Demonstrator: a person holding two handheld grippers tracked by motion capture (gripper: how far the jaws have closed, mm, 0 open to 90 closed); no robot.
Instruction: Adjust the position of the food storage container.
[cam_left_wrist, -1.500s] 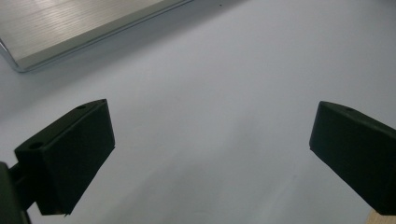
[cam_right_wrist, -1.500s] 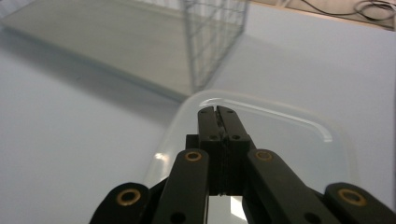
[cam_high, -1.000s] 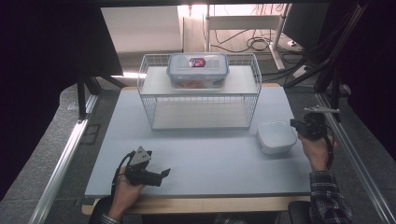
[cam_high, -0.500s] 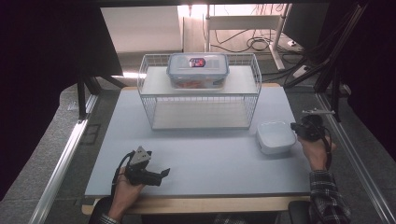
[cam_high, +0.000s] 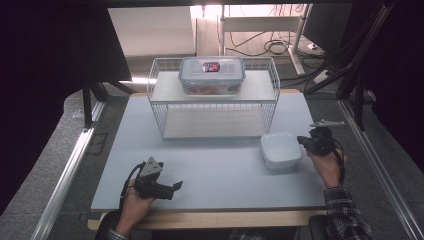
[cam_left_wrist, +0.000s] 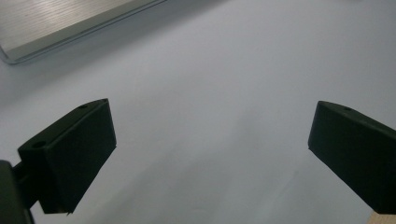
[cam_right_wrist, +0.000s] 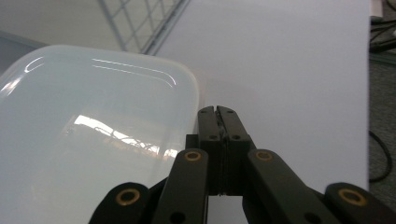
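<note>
Pale grey desk (cam_high: 215, 165) under a dim room, cables on the floor behind. Landmark is the white wire rack (cam_high: 214, 102) at the far middle of the desk; a clear lidded box (cam_high: 212, 75) with something red inside sits on the rack's top shelf, and the lower shelf looks bare.

White lidless container (cam_high: 281, 149) sits on the desk just in front of the rack's right front corner. Right tool (cam_high: 303, 141) is just beside the container's right edge, jaws pressed fully together with nothing between them (the right gripper view puts the closed tips at the container's rounded corner; contact cannot be told) (cam_right_wrist: 218, 112).

Left tool (cam_high: 176, 186) rests low, well in front of the rack's left half, jaws spread wide over bare desk (cam_left_wrist: 210, 140), holding nothing.

Progress, as a judgement: early. Container not gripped or lifted. Likely left: nudge or grasp it and move it, perhaps toward the rack.
</note>
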